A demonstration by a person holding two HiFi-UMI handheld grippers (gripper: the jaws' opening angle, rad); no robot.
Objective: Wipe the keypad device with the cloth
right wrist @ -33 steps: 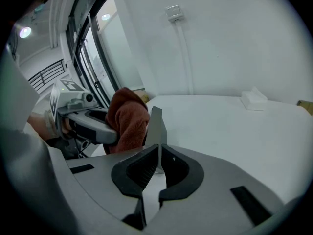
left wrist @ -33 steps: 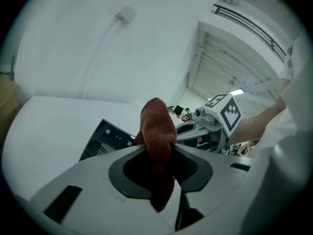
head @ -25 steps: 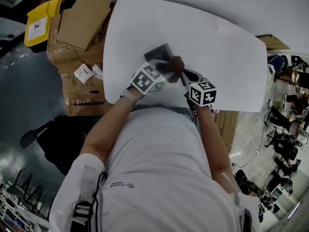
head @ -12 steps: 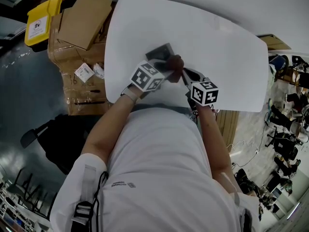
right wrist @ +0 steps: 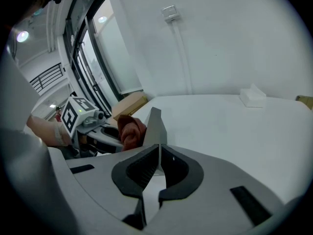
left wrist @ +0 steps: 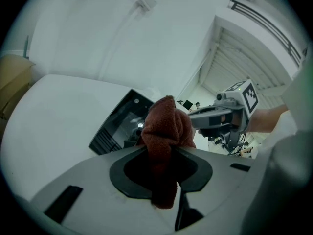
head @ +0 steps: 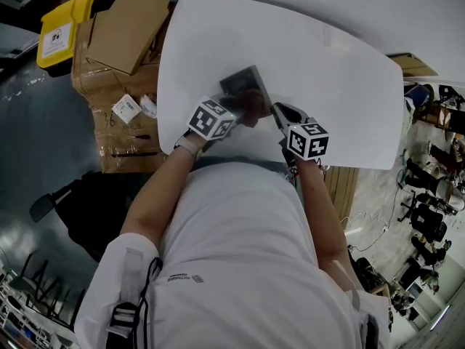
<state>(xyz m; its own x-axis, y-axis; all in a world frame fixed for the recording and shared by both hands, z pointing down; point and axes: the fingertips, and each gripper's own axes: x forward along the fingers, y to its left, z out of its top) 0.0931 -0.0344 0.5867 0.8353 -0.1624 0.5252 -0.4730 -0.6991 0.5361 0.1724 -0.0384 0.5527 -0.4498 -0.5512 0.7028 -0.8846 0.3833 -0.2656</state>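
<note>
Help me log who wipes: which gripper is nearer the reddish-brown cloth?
Left. The left gripper clamps the reddish-brown cloth; the right gripper sits beside it, gripping the edge of the dark keypad device.

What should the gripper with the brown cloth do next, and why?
Probably press the cloth down on the device and slide it across the dark face. The left gripper is shut on the cloth, which sits at the device's near edge. The right gripper seems to pinch the device's edge, so it should stay put.

White table [head: 341, 93], keypad device [head: 242, 83], white box [right wrist: 252, 96]
</note>
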